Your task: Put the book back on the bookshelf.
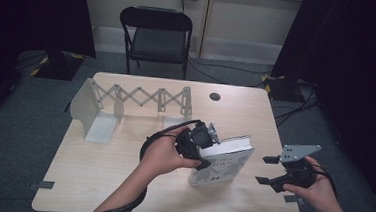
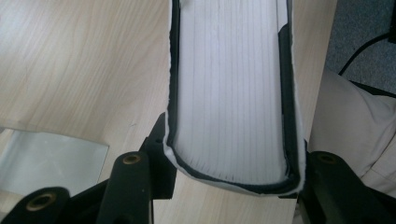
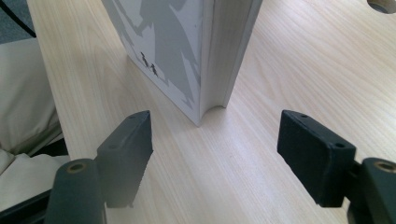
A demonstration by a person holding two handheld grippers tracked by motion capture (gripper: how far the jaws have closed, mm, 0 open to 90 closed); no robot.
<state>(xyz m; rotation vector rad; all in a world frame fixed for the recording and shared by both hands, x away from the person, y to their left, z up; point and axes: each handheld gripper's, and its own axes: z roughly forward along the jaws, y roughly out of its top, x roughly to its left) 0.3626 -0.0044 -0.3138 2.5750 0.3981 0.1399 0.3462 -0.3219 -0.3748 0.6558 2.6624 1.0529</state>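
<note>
My left tongs [image 2: 233,163] pinch the book [image 2: 231,88] across its page edge, holding it upright on the worktop [image 1: 122,161]. My right tongs [image 3: 215,154] are spread, just short of the book's corner. Beyond the book, bare wood reaches the folding rack [image 1: 141,98].

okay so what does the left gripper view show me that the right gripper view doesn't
Left gripper view: the left gripper closed on the book, jaws on both covers, page edges facing the camera, plus a corner of the metal bookend base.

Right gripper view: the right gripper open, jaws apart and short of the book, whose printed grey cover and lower corner stand on the table; a round hole in the tabletop.

Both: the upright book, the wooden table.
</note>
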